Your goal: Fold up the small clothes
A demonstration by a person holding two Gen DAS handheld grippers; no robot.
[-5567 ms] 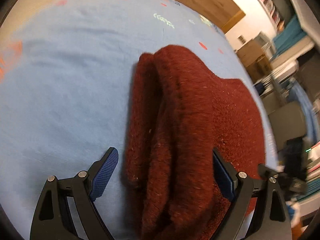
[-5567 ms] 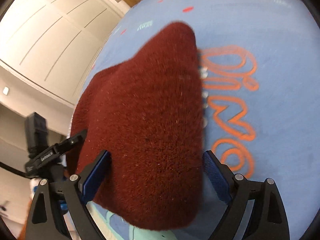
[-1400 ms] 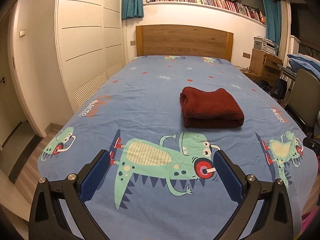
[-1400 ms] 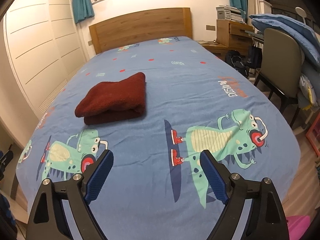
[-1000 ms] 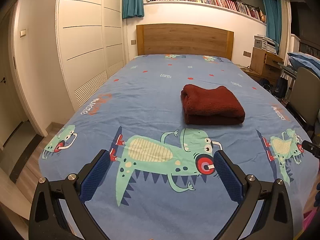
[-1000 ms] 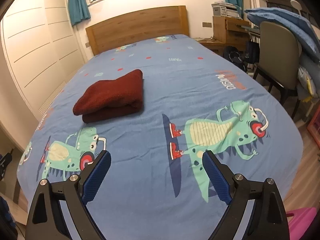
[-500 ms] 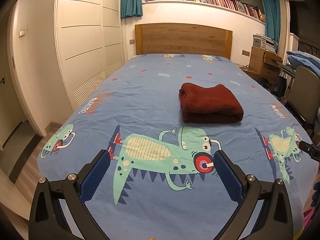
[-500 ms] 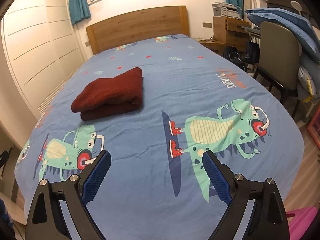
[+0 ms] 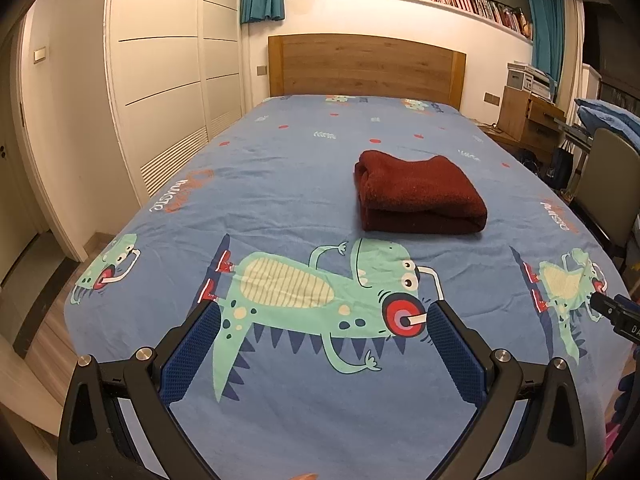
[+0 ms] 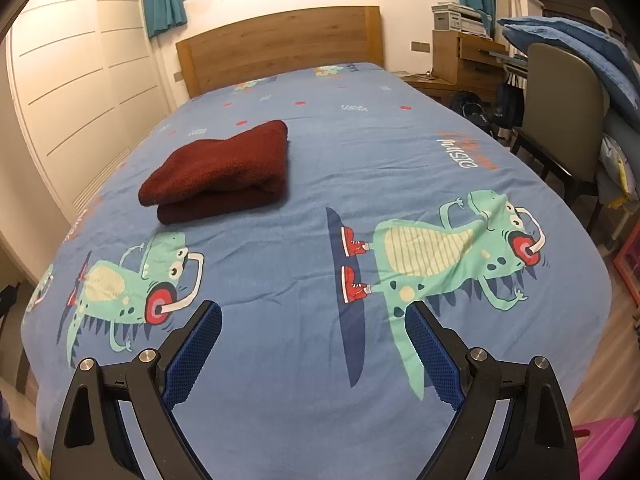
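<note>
A dark red fleece garment (image 9: 418, 192) lies folded into a compact rectangle in the middle of the bed; it also shows in the right wrist view (image 10: 220, 172). My left gripper (image 9: 322, 316) is open and empty, held above the foot of the bed, well short of the garment. My right gripper (image 10: 314, 314) is open and empty too, also back at the foot end, with the garment far ahead to its left. The tip of the right gripper (image 9: 616, 316) shows at the right edge of the left wrist view.
The bed has a blue sheet (image 9: 280, 184) printed with green monsters and a wooden headboard (image 9: 366, 66). White wardrobes (image 9: 160, 80) stand on the left. A chair (image 10: 560, 120), piled blue bedding (image 10: 576, 52) and a wooden desk (image 10: 460, 60) stand on the right.
Earlier both grippers were close over the red garment; they have since pulled back to the foot of the bed, open. In the last second the views shift only slightly.
</note>
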